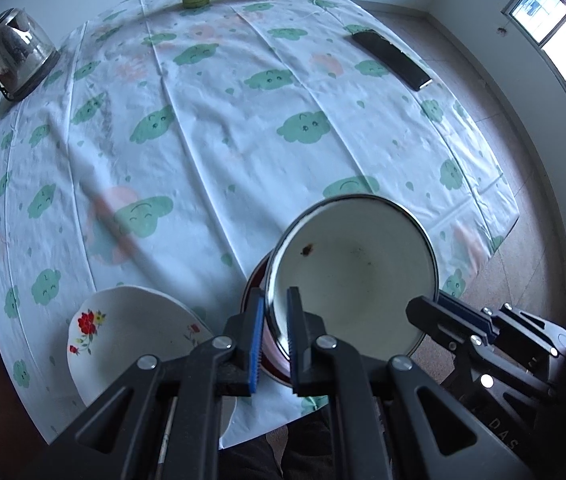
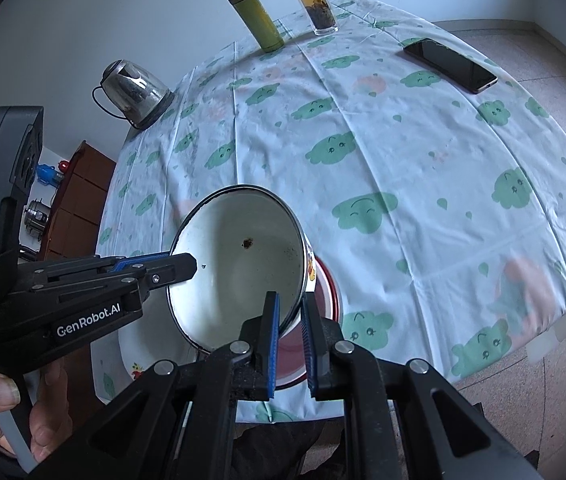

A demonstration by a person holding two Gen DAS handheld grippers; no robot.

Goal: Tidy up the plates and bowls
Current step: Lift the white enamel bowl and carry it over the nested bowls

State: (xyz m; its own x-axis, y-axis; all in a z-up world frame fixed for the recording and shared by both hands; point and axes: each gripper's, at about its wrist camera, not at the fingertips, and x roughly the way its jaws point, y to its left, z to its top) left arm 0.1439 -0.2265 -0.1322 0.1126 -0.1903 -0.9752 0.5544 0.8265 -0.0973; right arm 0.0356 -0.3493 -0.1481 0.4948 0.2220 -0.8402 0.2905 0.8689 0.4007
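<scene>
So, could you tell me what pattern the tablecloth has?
White tablecloth with green smiling clouds and faint pink ones, clearest in the right wrist view.

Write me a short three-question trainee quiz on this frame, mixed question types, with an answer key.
1. True or false: the left hand-held gripper and the right hand-held gripper both clamp the rim of the white enamel bowl with the dark rim.
2. What lies directly beneath that bowl? A) the black smartphone B) the red-rimmed dish C) the glass kettle
3. Fill in: the white plate beside the bowl carries a red ____ print.

Key: 1 true; 2 B; 3 flower.
</scene>
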